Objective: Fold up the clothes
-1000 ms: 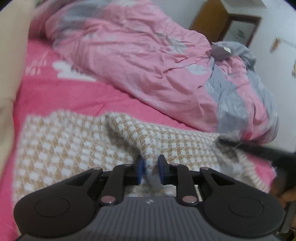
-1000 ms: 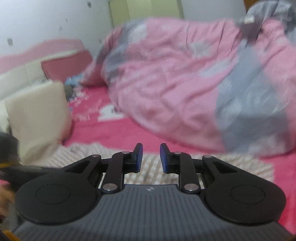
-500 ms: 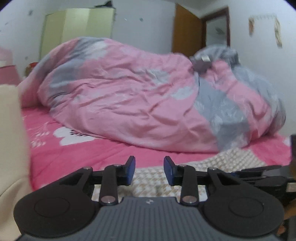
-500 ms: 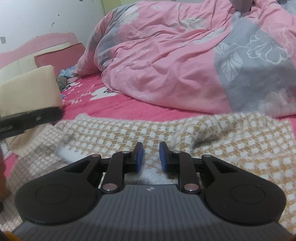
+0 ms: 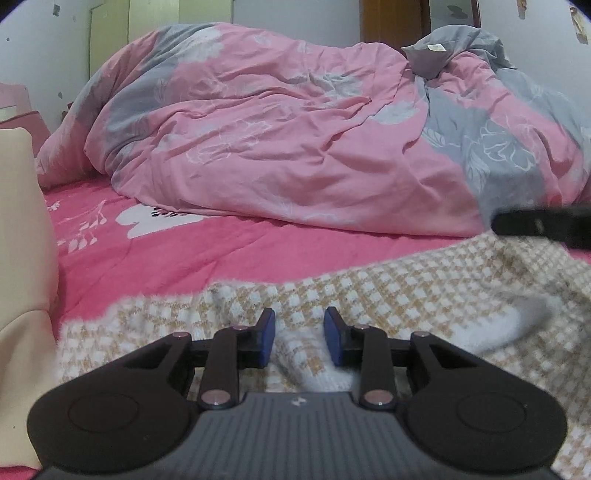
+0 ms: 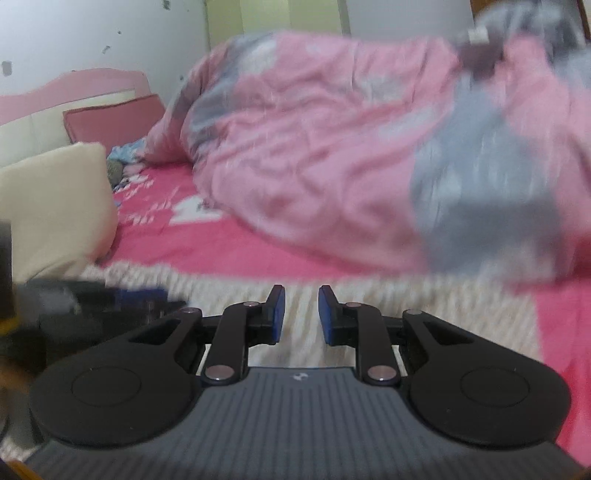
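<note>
A tan and white houndstooth knit garment (image 5: 424, 295) lies spread on the pink bed sheet (image 5: 184, 258), with a fluffy white inner side turned up at the right (image 5: 517, 325). My left gripper (image 5: 299, 332) hovers low over its near edge, open; a raised ridge of the knit shows in the gap without being pinched. My right gripper (image 6: 301, 314) is open over the same garment (image 6: 424, 314), and that view is blurred. Each gripper shows in the other's view: the right one as a dark bar (image 5: 539, 223), the left one as a blurred shape (image 6: 110, 302).
A crumpled pink and grey duvet (image 5: 277, 140) fills the far half of the bed. A cream pillow (image 5: 22, 258) stands at the left, also in the right wrist view (image 6: 55, 199). Behind are a pink headboard (image 6: 92, 79), a pale green wardrobe (image 5: 110, 33) and a wooden door (image 5: 391, 18).
My left gripper let go of the knit fold it pinched a second ago and opened. Both grippers shifted over the garment; the right wrist view is now motion-blurred.
</note>
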Motion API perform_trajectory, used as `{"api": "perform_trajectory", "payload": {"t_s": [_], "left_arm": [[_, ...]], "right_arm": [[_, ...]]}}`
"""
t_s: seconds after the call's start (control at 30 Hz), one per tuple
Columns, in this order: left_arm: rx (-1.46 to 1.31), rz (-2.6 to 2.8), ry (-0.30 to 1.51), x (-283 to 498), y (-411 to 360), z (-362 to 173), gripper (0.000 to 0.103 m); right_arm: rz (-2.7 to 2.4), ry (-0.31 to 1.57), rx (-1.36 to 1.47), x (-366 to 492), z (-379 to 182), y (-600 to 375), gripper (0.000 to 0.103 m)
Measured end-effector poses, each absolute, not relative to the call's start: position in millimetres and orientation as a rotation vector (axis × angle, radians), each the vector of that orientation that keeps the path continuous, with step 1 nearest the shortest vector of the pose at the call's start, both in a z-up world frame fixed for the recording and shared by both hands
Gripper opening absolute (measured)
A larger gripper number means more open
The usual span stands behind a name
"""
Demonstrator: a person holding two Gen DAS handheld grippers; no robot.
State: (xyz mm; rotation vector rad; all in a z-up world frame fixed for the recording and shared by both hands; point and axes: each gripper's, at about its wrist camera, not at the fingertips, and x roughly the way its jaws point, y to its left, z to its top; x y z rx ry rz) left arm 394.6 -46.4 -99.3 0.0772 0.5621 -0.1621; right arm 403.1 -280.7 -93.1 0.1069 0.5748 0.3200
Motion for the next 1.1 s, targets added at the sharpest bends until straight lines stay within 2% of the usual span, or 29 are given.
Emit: {"api": "perform_trajectory", "payload": {"t_s": [0.2,0.77,0.8,0.87,1.1], "left_arm": [[0.063,-0.172,0.561,387.8,-48.0,-99.6,0.031],[0.1,-0.18,0.595,385.9,-45.5,-94.1,0.032],[0.103,-0.181,0.604,384.6,-41.9,-93.0,0.033],[0.108,-0.182,0.616,381.6,-35.9,-89.5,0.045],[0.128,-0.186,0.596,368.5,-29.2,-61.1,0.042]], "right_arm": [[0.234,0.597,0.078,418.5,-95.8,-288.3,0.017],[0.462,0.553,0.047,398.5,-98.7,-264.0,0.023],[0.466,0.553,0.058,398.9,-98.6,-265.6,0.023],[0.472,0.553,0.08,399.8,-98.4,-268.8,0.022],[0.492,0.552,0.148,402.8,-97.0,-278.4,0.022]]}}
